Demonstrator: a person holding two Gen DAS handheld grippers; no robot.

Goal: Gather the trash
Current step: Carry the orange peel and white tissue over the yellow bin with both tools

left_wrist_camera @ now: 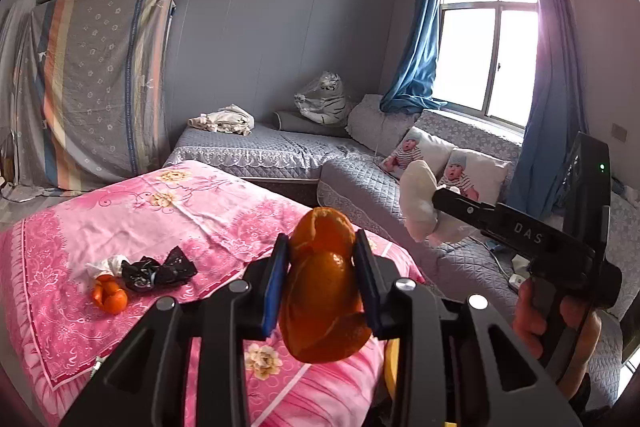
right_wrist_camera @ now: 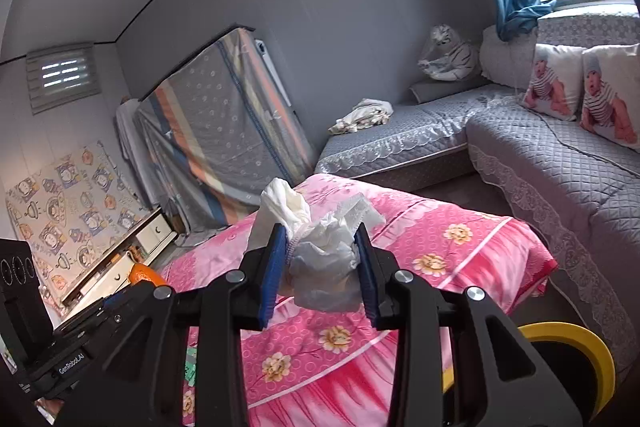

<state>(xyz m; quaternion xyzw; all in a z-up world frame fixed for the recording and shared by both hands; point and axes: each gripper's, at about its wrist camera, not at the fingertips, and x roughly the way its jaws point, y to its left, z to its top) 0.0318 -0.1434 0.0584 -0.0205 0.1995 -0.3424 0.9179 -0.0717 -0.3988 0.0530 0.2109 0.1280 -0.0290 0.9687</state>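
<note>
Nearest my left tool (left_wrist_camera: pixel 322 279), an orange peel (left_wrist_camera: pixel 324 291) sits pinched between its blue pads (left_wrist_camera: pixel 276 287), lifted above the pink floral cover (left_wrist_camera: pixel 192 203) of the worktop. My right tool (right_wrist_camera: pixel 324 267) pinches a crumpled white tissue (right_wrist_camera: pixel 320 251) the same way; from the left view it appears to the right, gripped by a hand (left_wrist_camera: pixel 540 319). Ahead and left of my left tool, more trash lies on the cover: a smaller orange peel (left_wrist_camera: pixel 110 297), touching a black wrapper (left_wrist_camera: pixel 160 271) and a white wad (left_wrist_camera: pixel 106 265).
</note>
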